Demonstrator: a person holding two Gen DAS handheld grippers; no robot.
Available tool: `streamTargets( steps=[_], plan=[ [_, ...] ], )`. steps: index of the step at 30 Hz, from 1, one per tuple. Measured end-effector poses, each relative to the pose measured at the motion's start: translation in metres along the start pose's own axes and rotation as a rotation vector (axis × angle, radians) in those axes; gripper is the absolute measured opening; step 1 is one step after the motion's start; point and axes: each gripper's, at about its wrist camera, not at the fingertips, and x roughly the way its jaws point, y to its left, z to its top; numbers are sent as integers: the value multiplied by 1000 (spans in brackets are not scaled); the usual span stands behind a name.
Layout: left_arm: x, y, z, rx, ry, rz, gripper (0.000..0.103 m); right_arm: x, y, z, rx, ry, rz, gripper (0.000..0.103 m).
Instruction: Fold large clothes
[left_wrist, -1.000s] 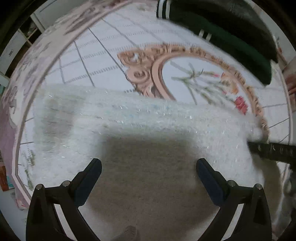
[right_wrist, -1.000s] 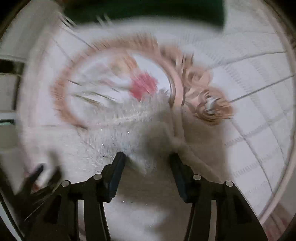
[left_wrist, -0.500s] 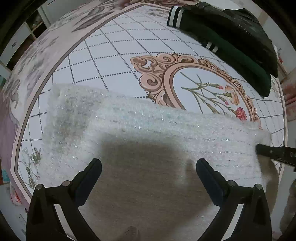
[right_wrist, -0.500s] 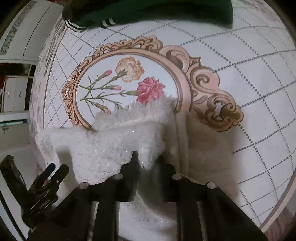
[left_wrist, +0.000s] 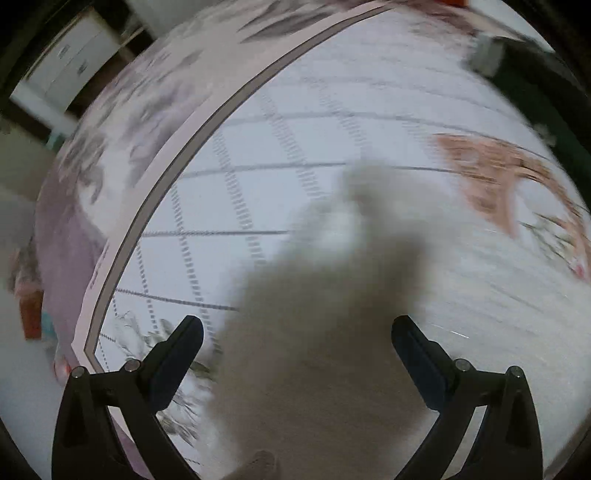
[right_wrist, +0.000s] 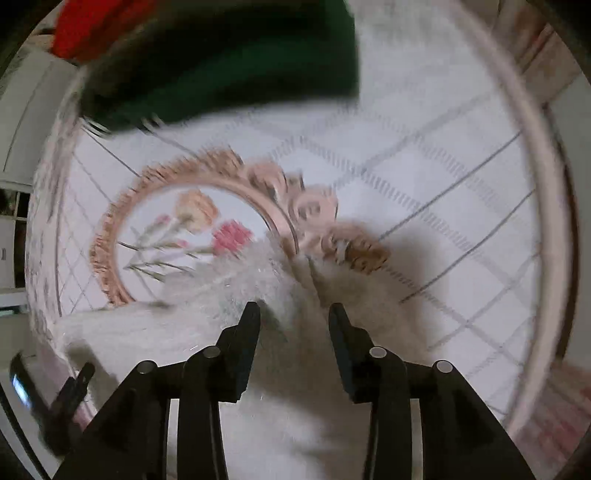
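Our left gripper (left_wrist: 297, 334) hangs with its fingers spread wide, and between and ahead of them we see the white fuzzy sweater (left_wrist: 461, 295), blurred, partly in shadow, lying on the patterned cloth (left_wrist: 280, 147). Our right gripper (right_wrist: 293, 317) is parted too, gripping nothing; the sweater (right_wrist: 236, 295) lies rumpled and shaggy under and ahead of its tips, with a dark green garment (right_wrist: 229, 62) farther ahead.

Your left gripper (left_wrist: 295, 332) has its jaws spread wide apart. Your right gripper (right_wrist: 294, 314) is parted too, narrower gap, both pointing forward and down.
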Motion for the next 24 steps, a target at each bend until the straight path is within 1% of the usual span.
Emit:
streamTargets(
  steps=[1,2,3,4,5,6,8,9,10,11,13,15,17,18,19,20,21,22,23,24],
  plan=[
    [8,7,3,-25,19,-11,103,-13,11,-8,-39,-19,24,41],
    [13,12,4,-47,31,-36,103,-17,24,-16,-81,-7,60,41],
    [15,15,5,-62,39,-58,103,-12,38,-22,-126,35,100,41],
    [15,14,5,-57,34,-57,103,0,53,-28,-173,92,142,40],
    [12,11,4,-40,22,-47,103,12,67,-35,-210,132,169,36],
    [9,8,2,-19,10,-40,103,22,75,-39,-232,157,172,30],
    [5,5,-2,-2,9,-57,103,70,90,-50,-275,264,110,22],
    [3,4,-4,3,9,-63,103,91,90,-52,-271,317,71,13],
    [0,4,-5,6,7,-68,103,115,88,-55,-248,383,60,11],
    [-4,5,-7,7,1,-72,103,120,87,-55,-238,402,57,8],
    [-12,8,-9,11,-13,-74,103,128,88,-47,-208,445,26,7],
    [-24,10,-10,13,-33,-72,103,137,92,-46,-205,455,-23,7],
    [-38,8,-13,36,-61,-61,103,143,108,-49,-237,435,-125,7],
    [-43,3,-14,54,-70,-60,103,141,112,-49,-241,432,-153,7],
    [-49,-2,-16,72,-79,-65,103,136,110,-49,-222,425,-152,7],
    [-56,-9,-19,92,-88,-74,103,128,104,-49,-178,408,-123,7],
    [-60,-16,-23,113,-90,-89,103,114,93,-50,-123,378,-61,10],
    [-65,-28,-28,140,-86,-119,103,101,82,-52,-79,343,7,10],
    [-68,-39,-31,162,-83,-152,103,87,69,-56,-37,306,83,18],
    [-70,-49,-33,183,-78,-180,103,62,43,-67,40,252,182,42]
  ],
)
